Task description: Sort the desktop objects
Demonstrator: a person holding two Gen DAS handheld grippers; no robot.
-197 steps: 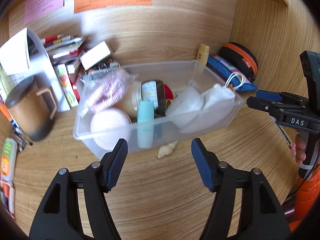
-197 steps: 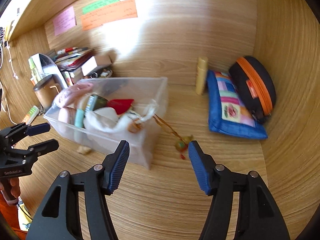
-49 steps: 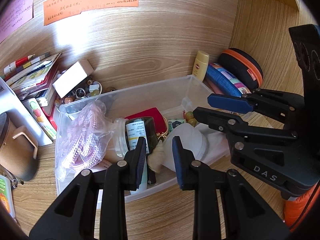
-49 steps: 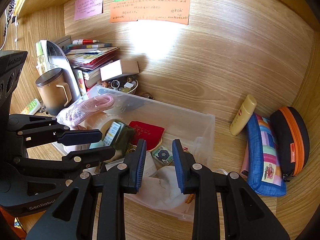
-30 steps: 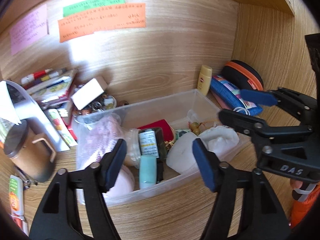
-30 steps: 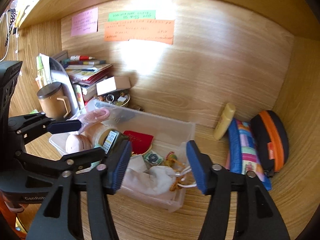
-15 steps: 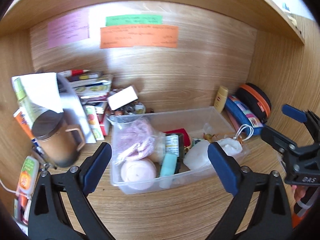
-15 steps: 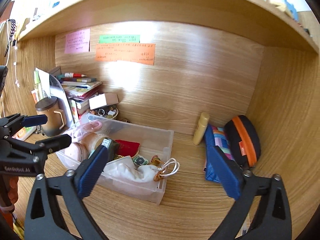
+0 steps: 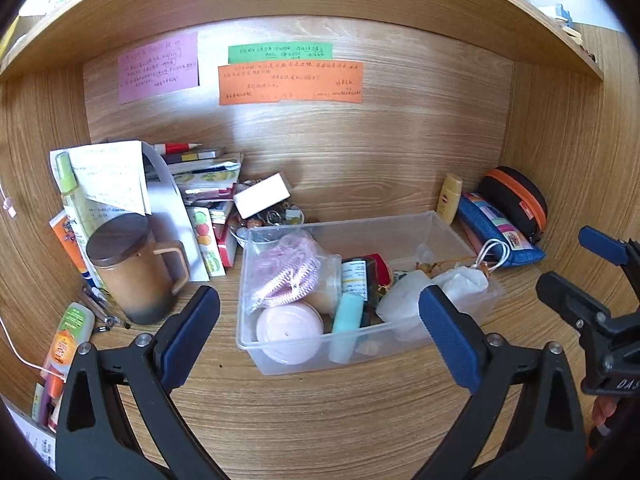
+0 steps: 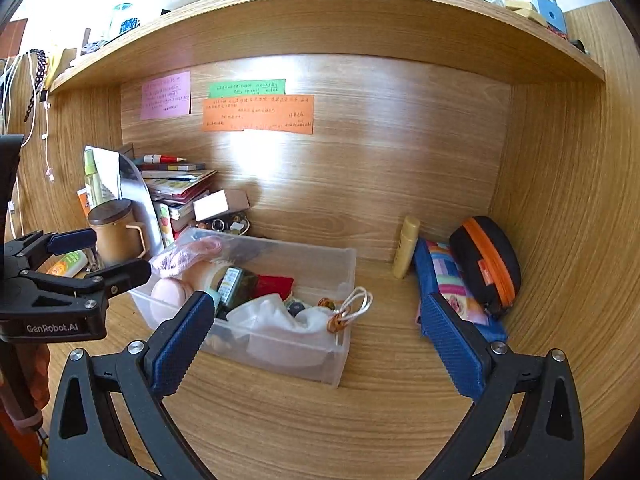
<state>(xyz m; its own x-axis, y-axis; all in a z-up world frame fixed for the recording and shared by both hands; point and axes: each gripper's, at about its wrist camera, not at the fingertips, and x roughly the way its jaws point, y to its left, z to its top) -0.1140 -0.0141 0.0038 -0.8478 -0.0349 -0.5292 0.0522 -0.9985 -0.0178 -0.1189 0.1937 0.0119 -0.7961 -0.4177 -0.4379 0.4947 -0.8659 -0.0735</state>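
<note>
A clear plastic box [image 9: 448, 228] sits mid-desk and also shows in the right wrist view [image 10: 348, 280]. It holds a pink knit pouch [image 9: 288, 276], a pink round case [image 9: 289, 328], a teal tube [image 9: 346, 328], a dark bottle [image 9: 356, 276], a red pouch [image 10: 275, 285] and white bags [image 9: 460, 284]. My left gripper [image 9: 320, 340] is open and empty, in front of the box. My right gripper [image 10: 316, 340] is open and empty, in front of the box's right end.
A brown lidded mug [image 9: 132, 268], stacked books [image 9: 208, 184] and a small white box [image 9: 262, 200] stand at the left. A yellow bottle [image 10: 406, 252], a blue patchwork pouch [image 10: 452, 288] and a black-orange case [image 10: 486, 264] lie at the right wall. A shelf [image 10: 320, 20] is overhead.
Both grippers have opened, let their items go into the box and drawn back from it. The shell that lay in front of the box now lies inside it.
</note>
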